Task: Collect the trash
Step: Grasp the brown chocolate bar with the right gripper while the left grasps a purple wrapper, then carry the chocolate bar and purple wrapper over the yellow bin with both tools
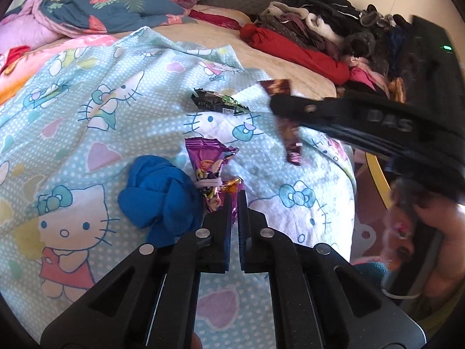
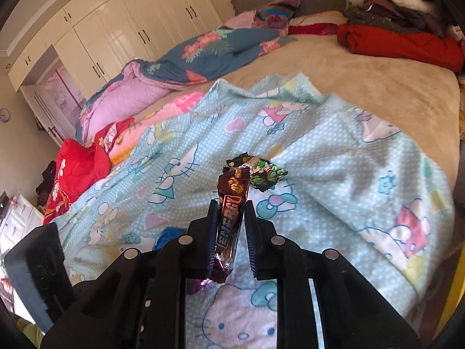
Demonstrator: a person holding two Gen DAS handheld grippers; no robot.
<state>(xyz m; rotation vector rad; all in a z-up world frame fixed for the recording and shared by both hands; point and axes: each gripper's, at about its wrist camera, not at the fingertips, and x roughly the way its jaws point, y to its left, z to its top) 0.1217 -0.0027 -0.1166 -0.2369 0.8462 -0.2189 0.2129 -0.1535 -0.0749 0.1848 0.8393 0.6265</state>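
Note:
My left gripper (image 1: 234, 197) is shut on the lower end of a purple snack wrapper (image 1: 209, 166) lying on the Hello Kitty blanket (image 1: 87, 110). A crumpled blue glove (image 1: 158, 196) lies just left of it. A black-and-green wrapper (image 1: 218, 102) lies farther up the blanket; it also shows in the right wrist view (image 2: 260, 171). My right gripper (image 2: 231, 203) is shut on a brown snack bar wrapper (image 2: 229, 221) and holds it above the blanket. In the left wrist view the right gripper (image 1: 280, 107) comes in from the right with that brown wrapper (image 1: 290, 139) hanging from it.
A beige bed (image 2: 377, 87) carries a floral quilt (image 2: 203, 55), a red garment (image 2: 78, 171) at the left and a pile of clothes (image 1: 334, 37) at the back right. White wardrobes (image 2: 116, 29) stand behind. The bed's edge drops off at the right (image 1: 357, 180).

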